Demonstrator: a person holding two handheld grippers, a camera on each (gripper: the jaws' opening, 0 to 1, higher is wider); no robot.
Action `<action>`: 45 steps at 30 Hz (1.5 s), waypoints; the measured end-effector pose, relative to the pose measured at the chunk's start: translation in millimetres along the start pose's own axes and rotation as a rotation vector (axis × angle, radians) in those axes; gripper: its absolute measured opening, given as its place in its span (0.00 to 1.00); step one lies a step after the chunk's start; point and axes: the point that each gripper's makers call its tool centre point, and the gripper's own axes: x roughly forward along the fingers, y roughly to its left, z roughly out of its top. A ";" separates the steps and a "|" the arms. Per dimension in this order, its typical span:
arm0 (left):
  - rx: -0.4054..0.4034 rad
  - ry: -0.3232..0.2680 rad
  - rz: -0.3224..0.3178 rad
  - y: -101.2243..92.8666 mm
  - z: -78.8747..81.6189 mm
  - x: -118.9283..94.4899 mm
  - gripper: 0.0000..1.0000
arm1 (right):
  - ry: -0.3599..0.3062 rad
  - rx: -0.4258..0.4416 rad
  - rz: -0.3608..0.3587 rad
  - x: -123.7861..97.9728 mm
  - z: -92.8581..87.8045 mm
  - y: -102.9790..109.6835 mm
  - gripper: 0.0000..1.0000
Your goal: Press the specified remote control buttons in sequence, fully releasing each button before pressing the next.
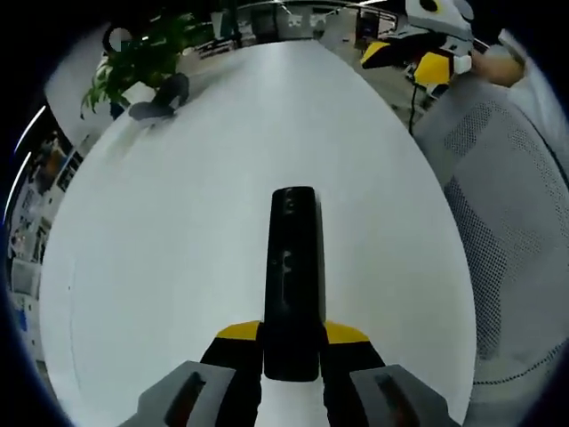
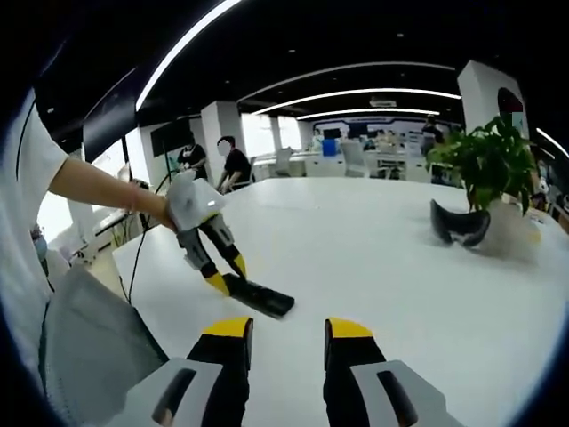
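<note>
Left gripper (image 1: 292, 342) clenches the black remote (image 1: 292, 267); right gripper (image 2: 286, 342) hangs released.

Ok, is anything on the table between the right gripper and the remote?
Nothing visible: bare white table lies between the open right gripper and the remote, which the left gripper holds by one end.

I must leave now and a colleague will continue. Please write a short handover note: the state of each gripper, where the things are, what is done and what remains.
Left gripper: shut on the remote control, holding its near end, buttons facing up, over the white table.
Right gripper: open, holding nothing, apart from the remote.
Potted plant and a dark object stand at the far side of the table.
Done: the remote is held steady.
Left: the button presses; no press is visible at this moment.
</note>
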 end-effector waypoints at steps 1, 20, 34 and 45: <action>-0.003 -0.004 -0.002 -3.2 0.6 0.3 0.24 | 0.002 -0.002 0.001 0.1 -0.2 0.4 0.30; -0.021 -0.088 -0.037 -64.6 13.0 2.9 0.24 | 0.018 -0.016 0.012 0.9 -2.9 2.5 0.29; -0.013 -0.088 -0.045 -85.5 19.7 5.5 0.24 | 0.029 -0.023 0.021 1.5 -4.6 4.3 0.28; -0.053 -0.163 0.000 -99.7 24.5 5.6 0.24 | 0.056 -0.028 0.043 3.7 -9.2 8.5 0.29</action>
